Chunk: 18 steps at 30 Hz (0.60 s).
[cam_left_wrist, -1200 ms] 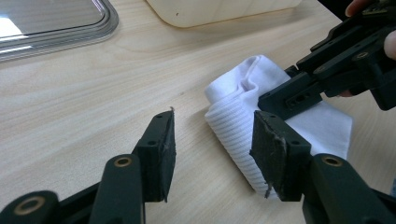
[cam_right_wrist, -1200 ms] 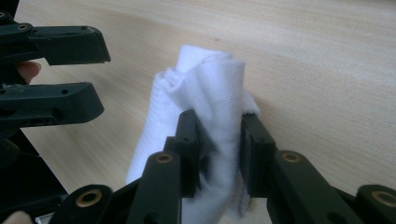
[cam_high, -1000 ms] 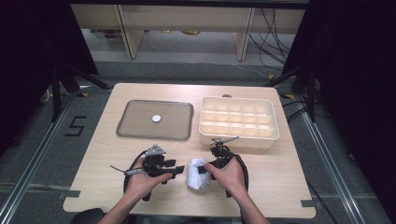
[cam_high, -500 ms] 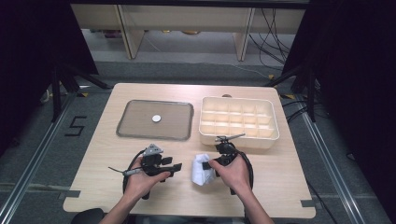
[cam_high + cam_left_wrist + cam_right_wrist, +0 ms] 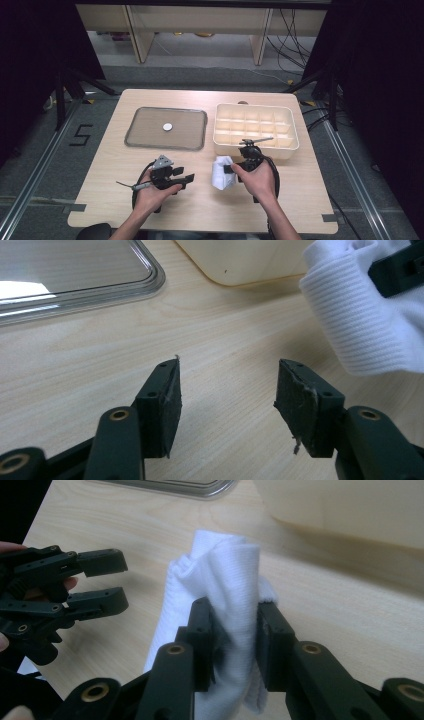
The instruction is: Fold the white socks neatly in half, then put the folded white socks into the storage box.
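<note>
White cloth handed over to the right gripper alone.

The bunched white cloth [image 5: 222, 173] hangs pinched between the right gripper's [image 5: 232, 630] pads, lifted a little above the table [image 5: 300, 200] near its front edge, just short of the cream compartment box [image 5: 256, 130]. A second ago the left gripper [image 5: 227, 400] sat close against the cloth; its jaws have just been opening and now stand wide with nothing between them. I'd guess the cloth goes to the box or the tray [image 5: 145, 127] next.
</note>
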Each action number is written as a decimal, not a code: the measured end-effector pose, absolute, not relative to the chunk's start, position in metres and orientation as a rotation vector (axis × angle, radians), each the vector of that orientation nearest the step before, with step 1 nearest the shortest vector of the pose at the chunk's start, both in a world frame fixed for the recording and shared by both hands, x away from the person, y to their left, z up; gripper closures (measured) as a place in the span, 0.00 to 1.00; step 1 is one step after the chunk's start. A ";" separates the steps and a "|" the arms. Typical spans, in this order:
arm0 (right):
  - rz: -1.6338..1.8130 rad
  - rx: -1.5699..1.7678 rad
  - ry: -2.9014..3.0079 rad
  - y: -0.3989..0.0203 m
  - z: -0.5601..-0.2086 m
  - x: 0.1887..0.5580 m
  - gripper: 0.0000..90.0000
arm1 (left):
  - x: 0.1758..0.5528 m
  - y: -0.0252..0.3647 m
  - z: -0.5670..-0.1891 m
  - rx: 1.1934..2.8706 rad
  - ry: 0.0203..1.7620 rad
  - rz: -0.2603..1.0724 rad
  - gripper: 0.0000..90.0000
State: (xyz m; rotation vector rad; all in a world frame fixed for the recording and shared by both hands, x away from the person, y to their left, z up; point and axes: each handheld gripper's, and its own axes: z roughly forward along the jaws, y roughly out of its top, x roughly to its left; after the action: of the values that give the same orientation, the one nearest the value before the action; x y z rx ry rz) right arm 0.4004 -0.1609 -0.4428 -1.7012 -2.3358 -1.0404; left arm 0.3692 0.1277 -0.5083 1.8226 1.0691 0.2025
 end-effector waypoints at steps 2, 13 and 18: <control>-1.052 -1.709 -2.342 -0.162 -0.440 0.400 0.80 | 0.369 0.128 -0.508 1.819 1.068 0.207 0.48; -1.070 -1.715 -2.336 -0.167 -0.436 0.400 0.80 | 0.370 0.129 -0.507 1.813 1.067 0.217 0.47; -1.095 -1.725 -2.326 -0.166 -0.432 0.399 0.80 | 0.369 0.130 -0.508 1.806 1.068 0.221 0.47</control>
State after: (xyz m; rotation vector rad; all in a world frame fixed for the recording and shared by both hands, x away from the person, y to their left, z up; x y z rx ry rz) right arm 0.3990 -0.1664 -0.4319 -1.7253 -2.3257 -1.0953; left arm 0.3691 0.1299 -0.5078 1.8063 1.0677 0.2215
